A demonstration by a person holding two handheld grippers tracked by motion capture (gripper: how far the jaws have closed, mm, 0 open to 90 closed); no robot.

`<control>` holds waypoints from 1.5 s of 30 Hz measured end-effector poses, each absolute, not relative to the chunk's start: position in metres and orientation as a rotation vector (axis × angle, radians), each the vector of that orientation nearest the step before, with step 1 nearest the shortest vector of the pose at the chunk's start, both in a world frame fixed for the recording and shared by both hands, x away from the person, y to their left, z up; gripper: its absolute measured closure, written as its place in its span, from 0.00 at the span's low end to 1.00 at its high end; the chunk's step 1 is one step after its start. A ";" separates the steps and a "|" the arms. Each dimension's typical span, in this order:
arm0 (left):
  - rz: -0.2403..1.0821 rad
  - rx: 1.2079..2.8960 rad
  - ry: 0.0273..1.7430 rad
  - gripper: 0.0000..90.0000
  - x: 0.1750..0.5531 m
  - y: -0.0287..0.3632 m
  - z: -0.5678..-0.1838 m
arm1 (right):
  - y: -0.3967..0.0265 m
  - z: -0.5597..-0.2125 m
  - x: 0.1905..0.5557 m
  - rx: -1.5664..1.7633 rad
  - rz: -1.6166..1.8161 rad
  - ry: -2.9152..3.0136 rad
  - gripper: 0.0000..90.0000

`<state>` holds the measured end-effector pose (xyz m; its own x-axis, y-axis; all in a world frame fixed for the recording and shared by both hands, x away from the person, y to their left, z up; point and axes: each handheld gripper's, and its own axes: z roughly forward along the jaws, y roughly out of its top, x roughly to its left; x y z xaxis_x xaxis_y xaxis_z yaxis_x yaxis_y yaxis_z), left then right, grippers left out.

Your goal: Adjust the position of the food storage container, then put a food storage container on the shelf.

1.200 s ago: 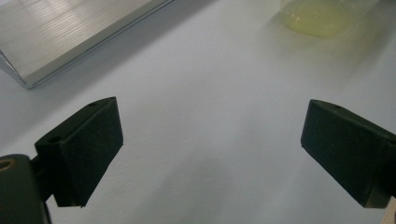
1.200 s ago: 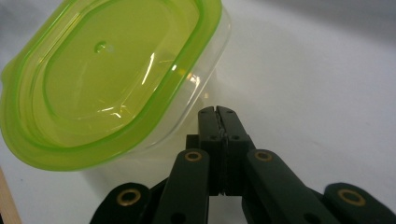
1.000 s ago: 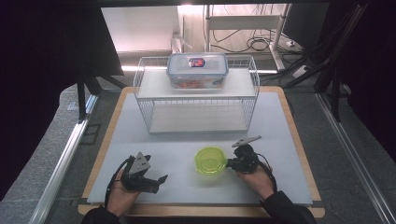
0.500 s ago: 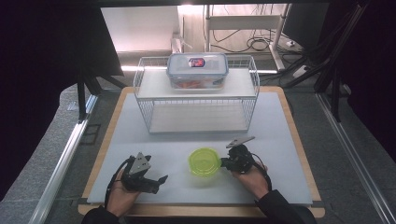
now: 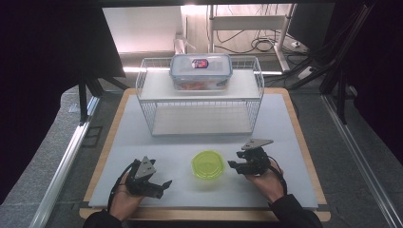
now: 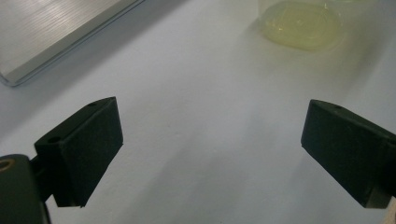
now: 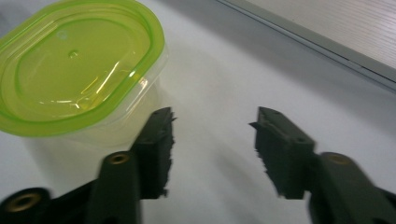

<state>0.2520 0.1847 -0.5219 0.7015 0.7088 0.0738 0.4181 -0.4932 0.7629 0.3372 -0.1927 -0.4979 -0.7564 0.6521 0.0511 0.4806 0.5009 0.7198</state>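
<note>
The green-lidded tub (image 5: pixel 207 164) sits on the worktop (image 5: pixel 285 142) in front of the wire rack (image 5: pixel 199 102), untouched, right gripper (image 5: pixel 236 166) just beside it, left gripper (image 5: pixel 161 186) farther off, both gaping empty.

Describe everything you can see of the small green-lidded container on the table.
The small container is an oval tub of clear plastic with a translucent lime-green lid closed on it. It stands upright on the white mat, in front of the wire rack. The right tongs are open beside it; contact cannot be judged.
</note>
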 end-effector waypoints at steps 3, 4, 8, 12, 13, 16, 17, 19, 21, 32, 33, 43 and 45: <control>0.499 2.157 0.853 0.06 0.252 0.184 -0.522 | -0.196 -0.499 0.337 0.981 1.111 2.519 0.31; 0.498 2.157 0.853 0.06 0.252 0.184 -0.522 | -0.197 -0.500 0.336 0.980 1.114 2.518 0.27; 0.499 2.159 0.851 0.06 0.252 0.184 -0.522 | -0.199 -0.501 0.336 0.975 1.115 2.503 0.18; 0.499 2.162 0.849 0.06 0.252 0.183 -0.523 | -0.198 -0.501 0.335 0.984 1.124 2.482 0.13; 0.498 2.164 0.847 0.06 0.252 0.184 -0.523 | -0.197 -0.501 0.335 0.981 1.109 2.474 0.11; 0.495 2.163 0.849 0.06 0.252 0.184 -0.523 | -0.196 -0.500 0.335 0.970 1.103 2.467 0.09; 0.496 2.162 0.849 0.06 0.252 0.184 -0.523 | -0.196 -0.500 0.335 0.977 1.108 2.468 0.08; 0.498 2.162 0.848 0.06 0.252 0.184 -0.523 | -0.196 -0.497 0.335 0.969 1.107 2.462 0.06; 0.498 2.165 0.848 0.06 0.252 0.183 -0.523 | -0.196 -0.493 0.334 0.966 1.107 2.464 0.04; 0.504 2.170 0.846 0.06 0.252 0.183 -0.523 | -0.196 -0.475 0.331 0.997 1.128 2.489 0.13; 0.504 2.170 0.845 0.06 0.252 0.183 -0.523 | -0.195 -0.473 0.331 1.003 1.136 2.490 0.18; 0.511 2.173 0.838 0.06 0.252 0.182 -0.523 | -0.180 -0.477 0.341 1.110 1.282 2.566 0.47; 0.511 2.175 0.835 0.06 0.252 0.182 -0.523 | -0.177 -0.480 0.345 1.144 1.315 2.586 0.54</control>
<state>0.2519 0.1819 -0.5233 0.7089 0.6986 0.0968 0.4047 -0.5153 0.7555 0.3454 -0.1767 -0.4801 -0.7306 0.6181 0.2903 0.5988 0.3755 0.7074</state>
